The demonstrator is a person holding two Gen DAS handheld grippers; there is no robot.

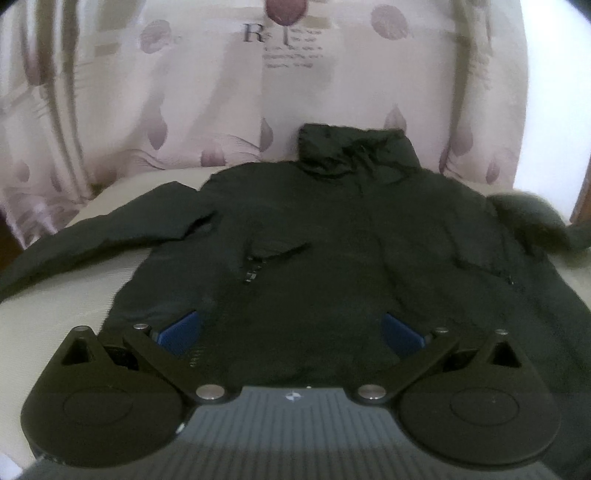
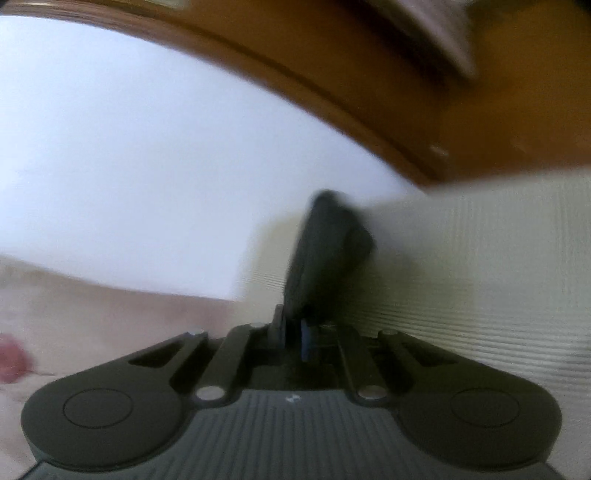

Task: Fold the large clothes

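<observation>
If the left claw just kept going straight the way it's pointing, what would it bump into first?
Most likely the dark jacket spread on the pale surface. The left claw is open and aimed down over the jacket's lower front, so the fabric comes first, though how far off it is cannot be judged.

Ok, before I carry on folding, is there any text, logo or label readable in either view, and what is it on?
"R": large letter printed on the curtain behind the jacket.
Small print lines beside it on the curtain: too blurred to read.
Small white emblem on the left gripper body: a mark, no letters legible.
Right wrist view: no readable text; motion-blurred.
</observation>
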